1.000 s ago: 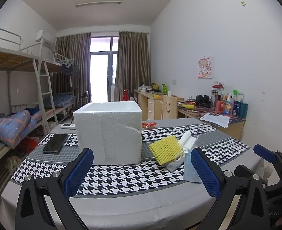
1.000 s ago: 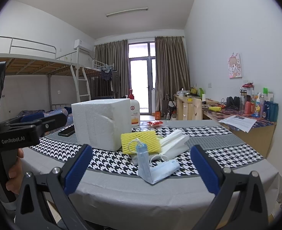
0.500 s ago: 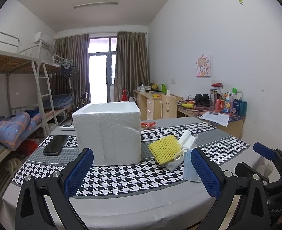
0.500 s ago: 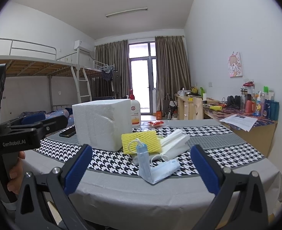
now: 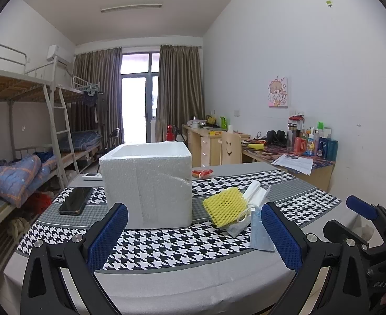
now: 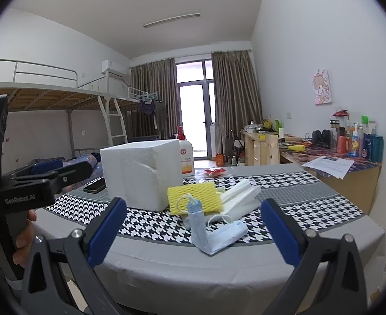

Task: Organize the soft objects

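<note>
Blue, the folded face mask (image 6: pixel 213 233) is lying on the houndstooth tablecloth (image 6: pixel 151 223), straight ahead between my right gripper (image 6: pixel 193 229)'s wide-open jaws. My left gripper (image 5: pixel 193 236), also gaping empty, is facing the foam box (image 5: pixel 147 183); I judge the right one nearer.

Foam box (image 5: pixel 147 183) sitting on table (image 5: pixel 193 283); phone (image 5: pixel 76 204) lying to its left, sponge (image 5: pixel 224 206) & mask (image 5: pixel 259 233) lying to its right, nearer.
</note>
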The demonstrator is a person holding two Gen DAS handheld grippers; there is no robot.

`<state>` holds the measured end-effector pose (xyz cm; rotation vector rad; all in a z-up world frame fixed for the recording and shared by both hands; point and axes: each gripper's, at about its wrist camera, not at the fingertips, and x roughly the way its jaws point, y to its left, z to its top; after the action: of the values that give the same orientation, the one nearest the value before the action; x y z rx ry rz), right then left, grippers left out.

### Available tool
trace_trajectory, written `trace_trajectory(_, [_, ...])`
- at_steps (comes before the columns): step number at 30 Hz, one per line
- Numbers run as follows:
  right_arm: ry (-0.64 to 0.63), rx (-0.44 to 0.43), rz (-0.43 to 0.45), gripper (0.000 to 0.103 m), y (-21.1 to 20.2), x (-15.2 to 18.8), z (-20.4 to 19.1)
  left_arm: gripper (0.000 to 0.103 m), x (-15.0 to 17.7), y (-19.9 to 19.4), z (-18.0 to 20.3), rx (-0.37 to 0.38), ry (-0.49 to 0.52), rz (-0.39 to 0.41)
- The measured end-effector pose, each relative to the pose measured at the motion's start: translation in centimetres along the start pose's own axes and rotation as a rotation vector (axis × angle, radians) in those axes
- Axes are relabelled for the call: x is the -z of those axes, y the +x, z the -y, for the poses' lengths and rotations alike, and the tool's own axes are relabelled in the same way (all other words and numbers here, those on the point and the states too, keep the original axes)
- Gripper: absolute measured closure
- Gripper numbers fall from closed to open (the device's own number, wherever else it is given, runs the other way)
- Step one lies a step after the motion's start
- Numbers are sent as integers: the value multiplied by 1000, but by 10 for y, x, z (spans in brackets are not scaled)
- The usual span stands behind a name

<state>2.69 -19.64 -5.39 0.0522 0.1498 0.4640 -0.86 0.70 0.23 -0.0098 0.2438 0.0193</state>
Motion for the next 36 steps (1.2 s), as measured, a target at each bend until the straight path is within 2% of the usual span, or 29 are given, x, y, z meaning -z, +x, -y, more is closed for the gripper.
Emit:
trace_trajectory(19, [-10, 42, -11, 0, 4, -3, 3, 1, 0, 6, 1, 13, 12, -15])
trace_trajectory(28, [-25, 65, -36, 0, 17, -3, 7, 1, -2, 22, 0, 38, 16, -33])
trace_trajectory(36, [-27, 77, -93, 0, 38, 5, 12, 1, 2, 48, -5, 58, 9, -72])
